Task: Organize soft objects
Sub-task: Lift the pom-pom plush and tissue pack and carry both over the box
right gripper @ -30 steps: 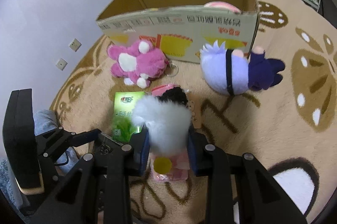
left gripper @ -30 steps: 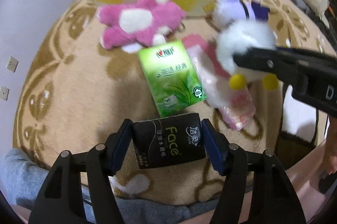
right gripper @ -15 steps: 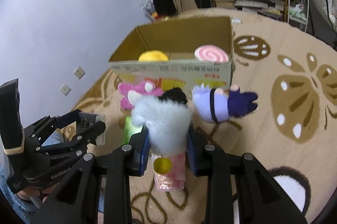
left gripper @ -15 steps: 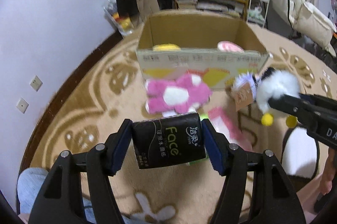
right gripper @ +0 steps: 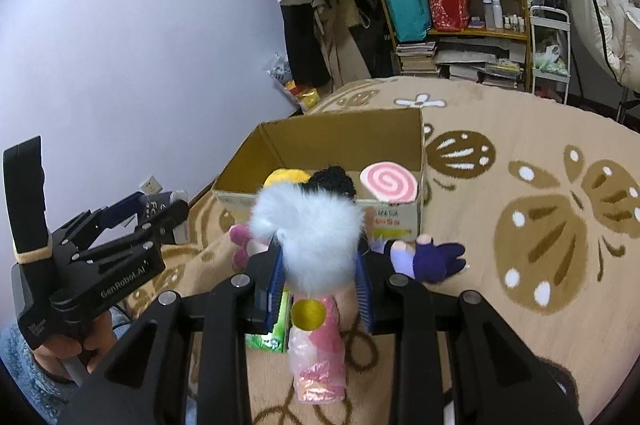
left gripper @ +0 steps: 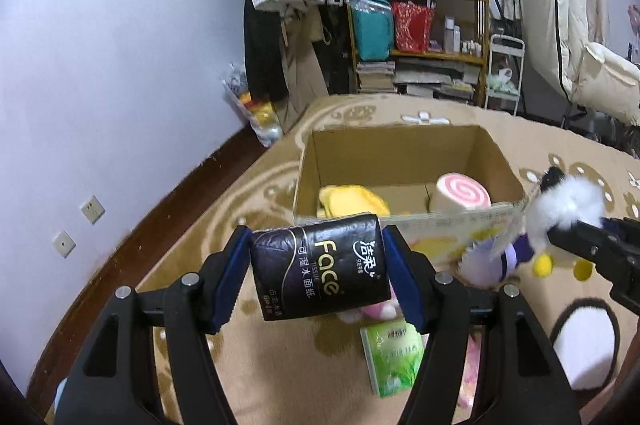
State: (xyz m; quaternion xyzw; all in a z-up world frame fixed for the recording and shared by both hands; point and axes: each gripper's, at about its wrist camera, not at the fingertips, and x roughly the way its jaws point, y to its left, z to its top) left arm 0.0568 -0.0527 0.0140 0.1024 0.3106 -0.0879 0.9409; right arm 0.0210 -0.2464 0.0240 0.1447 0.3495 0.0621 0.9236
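Crosswise, black tissue pack (left gripper: 320, 267) clamped in left tool (left gripper: 318, 275); right tool (right gripper: 320, 283) clamps fluffy white plush (right gripper: 308, 233).

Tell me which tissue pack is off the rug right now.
The black Face tissue pack, clamped in the left tongs; the green pack lies on the rug.

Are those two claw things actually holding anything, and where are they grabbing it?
Left gripper clamps the black tissue pack by its two short ends. Right gripper squeezes the white fluffy plush toy around its body.
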